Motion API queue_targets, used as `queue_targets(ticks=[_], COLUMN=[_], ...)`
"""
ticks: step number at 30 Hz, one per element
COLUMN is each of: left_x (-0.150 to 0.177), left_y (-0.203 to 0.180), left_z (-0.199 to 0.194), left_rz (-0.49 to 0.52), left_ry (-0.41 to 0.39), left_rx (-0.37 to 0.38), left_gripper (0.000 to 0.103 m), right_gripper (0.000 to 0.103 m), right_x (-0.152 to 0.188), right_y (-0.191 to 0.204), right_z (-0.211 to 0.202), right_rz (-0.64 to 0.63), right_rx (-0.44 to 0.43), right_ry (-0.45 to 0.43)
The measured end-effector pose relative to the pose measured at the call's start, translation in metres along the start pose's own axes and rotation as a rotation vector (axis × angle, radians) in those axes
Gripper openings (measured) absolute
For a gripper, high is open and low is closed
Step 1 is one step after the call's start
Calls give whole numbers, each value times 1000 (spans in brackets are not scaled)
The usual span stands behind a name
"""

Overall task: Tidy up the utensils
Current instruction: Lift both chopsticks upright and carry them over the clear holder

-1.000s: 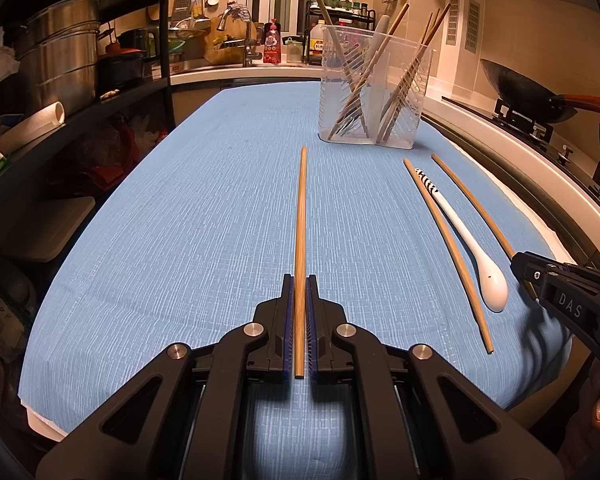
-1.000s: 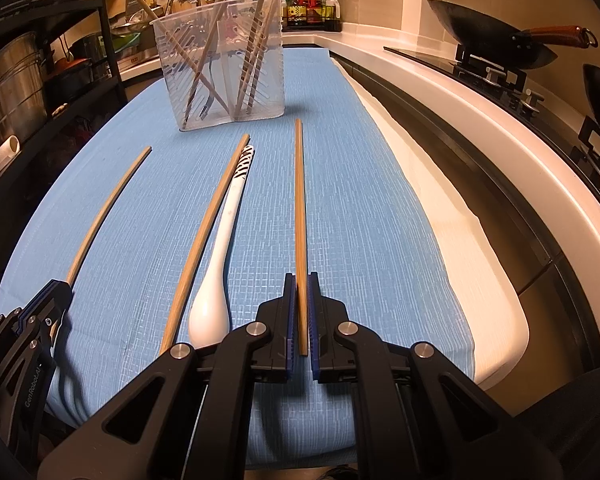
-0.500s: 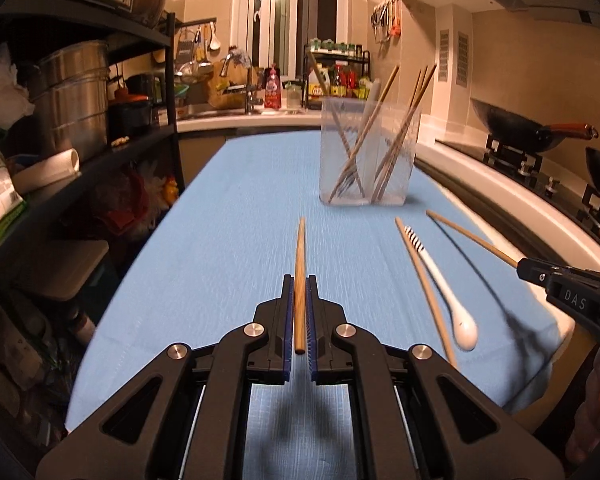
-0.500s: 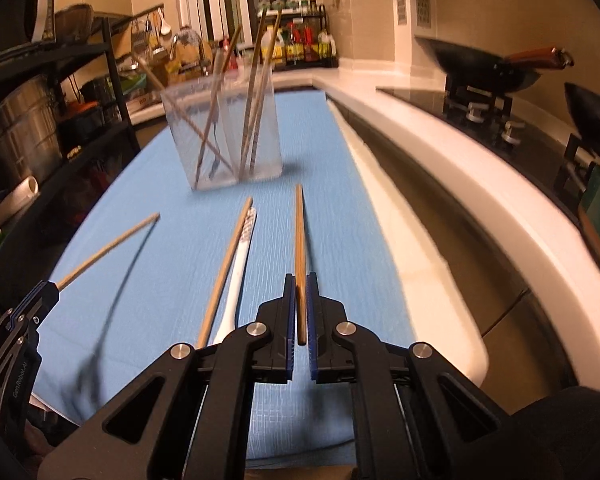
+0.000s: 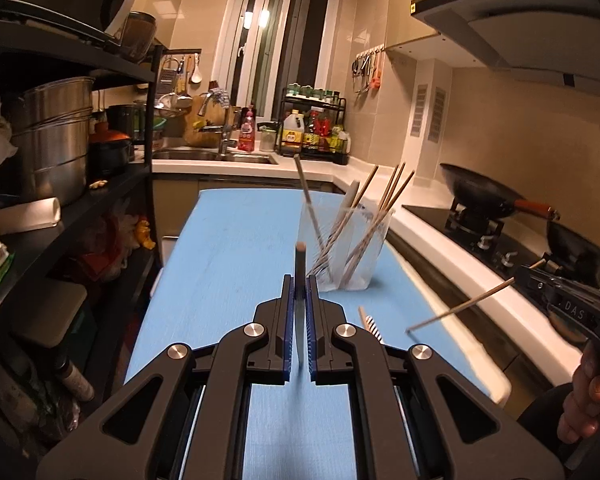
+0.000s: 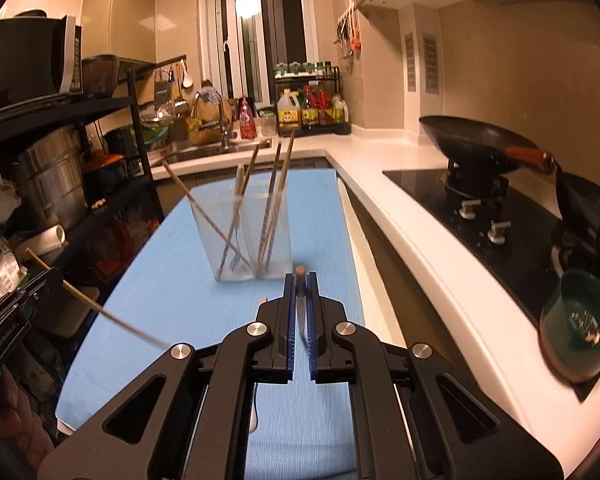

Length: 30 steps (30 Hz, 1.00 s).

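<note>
My left gripper (image 5: 299, 285) is shut on a wooden chopstick (image 5: 300, 258), which points straight ahead and shows almost end-on above the blue cloth (image 5: 236, 248). My right gripper (image 6: 300, 289) is shut on a second chopstick (image 6: 299, 274), held the same way. Each gripper also shows at the edge of the other's view: the right gripper (image 5: 530, 278) with its chopstick (image 5: 460, 307), the left gripper (image 6: 51, 280) with its chopstick (image 6: 100, 309). Ahead stands a clear container (image 5: 346, 252) (image 6: 244, 240) with several chopsticks in it. A striped white spoon (image 5: 373, 326) and another chopstick (image 5: 362, 314) lie on the cloth, mostly hidden.
A black rack (image 5: 140, 168) with steel pots (image 5: 56, 140) lines the left side. To the right runs a white counter (image 6: 400, 208) with a stove, a wok (image 6: 472, 140) and a green cup (image 6: 576, 332). A sink (image 5: 216, 155) and bottles sit at the back.
Both grippers have risen and tipped upward, lifting their chopsticks off the cloth. The spoon and the third chopstick stay on the cloth, now largely hidden behind the jaws.
</note>
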State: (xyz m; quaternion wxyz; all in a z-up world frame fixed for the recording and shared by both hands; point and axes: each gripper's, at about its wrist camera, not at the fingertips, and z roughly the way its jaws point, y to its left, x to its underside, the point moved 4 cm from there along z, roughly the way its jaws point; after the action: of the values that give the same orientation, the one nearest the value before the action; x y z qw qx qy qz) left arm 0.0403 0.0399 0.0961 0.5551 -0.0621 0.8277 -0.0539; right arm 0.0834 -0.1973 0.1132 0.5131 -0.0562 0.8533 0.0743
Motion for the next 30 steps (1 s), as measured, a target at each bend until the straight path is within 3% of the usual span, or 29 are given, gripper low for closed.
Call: queue_targets(ticks=[8, 16, 22, 30], left_x=[-44, -79, -123, -187], left_y=[-1, -8, -13, -29], left_z=[14, 49, 79, 110], left_rz=[-19, 11, 25, 81], left_ry=[72, 124, 99, 36], left_rx=[93, 130, 135, 143], left_gripper=[6, 6, 6, 6], right_gripper=[5, 5, 5, 5], right_x=[-55, -113, -163, -218], right_y=[14, 39, 51, 61], right_z=[1, 18, 36, 47], right_rz=[-7, -85, -105, -134], right_rx=[-65, -95, -120, -121], right_ry=[-23, 3, 14, -43])
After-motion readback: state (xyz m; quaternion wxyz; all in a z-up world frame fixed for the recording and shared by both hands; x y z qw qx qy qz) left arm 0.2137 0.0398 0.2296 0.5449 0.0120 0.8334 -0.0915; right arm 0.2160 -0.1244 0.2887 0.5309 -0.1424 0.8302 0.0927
